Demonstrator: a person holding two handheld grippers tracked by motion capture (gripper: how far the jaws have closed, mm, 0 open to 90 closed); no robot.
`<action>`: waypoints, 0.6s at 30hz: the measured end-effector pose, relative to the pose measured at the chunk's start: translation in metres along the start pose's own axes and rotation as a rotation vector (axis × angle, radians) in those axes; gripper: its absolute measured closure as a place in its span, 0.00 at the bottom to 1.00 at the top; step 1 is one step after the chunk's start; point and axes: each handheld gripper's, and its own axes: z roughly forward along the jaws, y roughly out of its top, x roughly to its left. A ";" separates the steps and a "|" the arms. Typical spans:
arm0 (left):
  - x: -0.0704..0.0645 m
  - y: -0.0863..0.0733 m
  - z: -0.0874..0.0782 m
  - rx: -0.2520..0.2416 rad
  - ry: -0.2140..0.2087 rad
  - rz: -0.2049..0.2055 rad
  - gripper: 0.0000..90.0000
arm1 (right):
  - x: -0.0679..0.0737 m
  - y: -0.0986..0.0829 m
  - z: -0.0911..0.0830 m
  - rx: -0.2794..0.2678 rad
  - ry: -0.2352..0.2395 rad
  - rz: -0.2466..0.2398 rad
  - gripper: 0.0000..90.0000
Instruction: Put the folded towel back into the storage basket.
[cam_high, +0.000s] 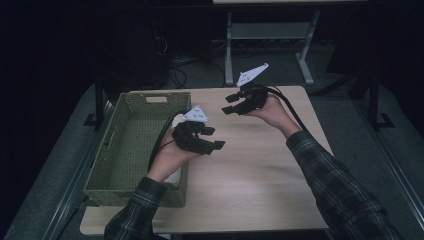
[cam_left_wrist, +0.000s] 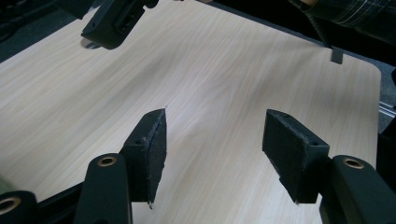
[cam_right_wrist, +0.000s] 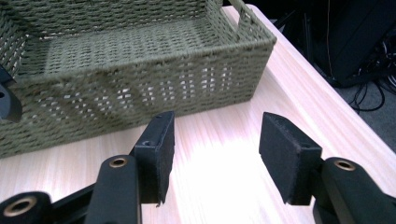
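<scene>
Both hands hold their grippers above a light wooden table (cam_high: 260, 170). My left gripper (cam_high: 212, 138) hovers just right of a green woven basket (cam_high: 135, 145) and points right; its jaws stand open with nothing between them (cam_left_wrist: 215, 144). My right gripper (cam_high: 229, 103) is held over the table's far middle and points left toward the basket; its jaws are open too and hold nothing (cam_right_wrist: 217, 144). In the right gripper view the basket (cam_right_wrist: 140, 79) looks empty inside. The other gripper's jaw (cam_left_wrist: 112, 21) hangs at the top left of the left gripper view.
The basket takes up the table's left side, with a handle slot (cam_high: 156, 99) in its far wall. Beyond the table stand a white desk frame (cam_high: 270, 35) and cables (cam_high: 175, 70) on a dark floor. Plaid sleeves (cam_high: 340, 190) come in from the bottom.
</scene>
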 end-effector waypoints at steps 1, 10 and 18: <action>-0.002 0.000 0.003 0.000 -0.001 0.001 0.44 | 0.000 -0.004 -0.002 -0.002 0.001 0.003 0.50; -0.021 -0.003 0.032 0.011 -0.015 0.032 0.43 | 0.007 -0.037 -0.016 0.000 -0.015 0.015 0.47; -0.033 -0.014 0.054 0.034 0.006 0.062 0.42 | 0.016 -0.073 -0.029 0.007 -0.023 0.027 0.45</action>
